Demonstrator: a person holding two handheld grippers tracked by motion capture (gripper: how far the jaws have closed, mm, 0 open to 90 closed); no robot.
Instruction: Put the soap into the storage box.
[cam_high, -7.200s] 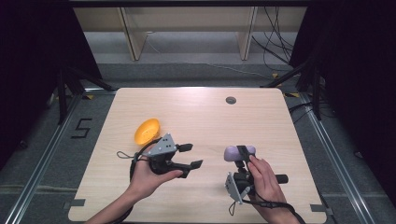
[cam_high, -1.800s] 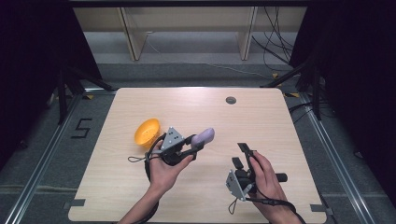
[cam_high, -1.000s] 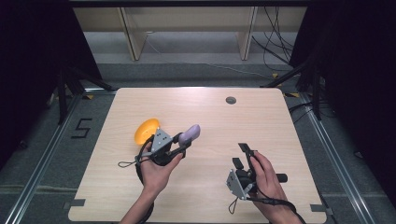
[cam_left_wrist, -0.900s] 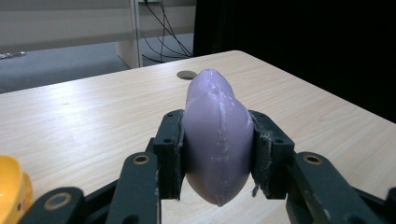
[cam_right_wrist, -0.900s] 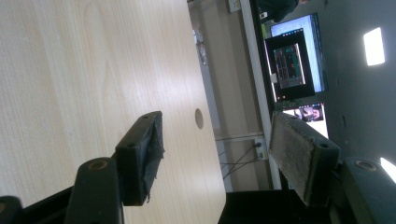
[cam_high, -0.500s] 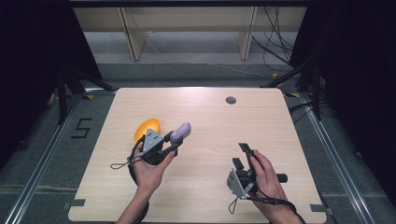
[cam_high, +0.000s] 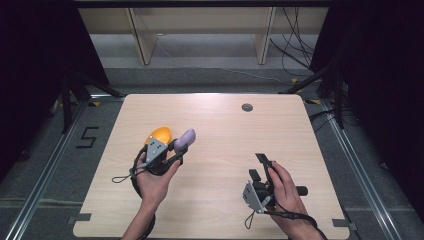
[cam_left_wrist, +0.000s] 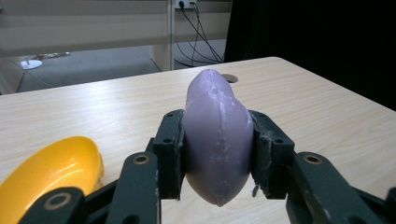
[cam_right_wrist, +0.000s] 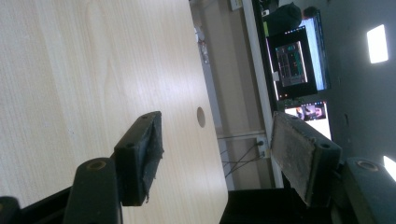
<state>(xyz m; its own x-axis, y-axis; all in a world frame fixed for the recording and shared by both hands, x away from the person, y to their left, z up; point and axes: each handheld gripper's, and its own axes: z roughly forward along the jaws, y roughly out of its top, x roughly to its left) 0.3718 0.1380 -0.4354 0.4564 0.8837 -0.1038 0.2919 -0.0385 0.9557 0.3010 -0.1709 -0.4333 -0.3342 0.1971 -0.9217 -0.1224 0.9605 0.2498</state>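
Note:
My left gripper (cam_high: 179, 148) is shut on a purple egg-shaped object (cam_high: 184, 138), held above the table just right of an orange bowl (cam_high: 159, 135). In the left gripper view the purple object (cam_left_wrist: 216, 133) is squeezed between both black pads (cam_left_wrist: 169, 156), and the orange bowl (cam_left_wrist: 49, 172) lies low at the left. My right gripper (cam_high: 259, 166) rests near the table's front right in a hand, rolled onto its side. In the right gripper view its gripper (cam_right_wrist: 224, 154) stands open with nothing between the pads (cam_right_wrist: 140, 156).
The light wooden table (cam_high: 220, 120) has a round cable hole (cam_high: 247, 107) near its far edge. Shelf legs and loose cables stand on the floor beyond the table. Dark curtains flank both sides.
My left gripper has carried the purple object leftward to beside the orange bowl. The right gripper has stayed where it was, open.

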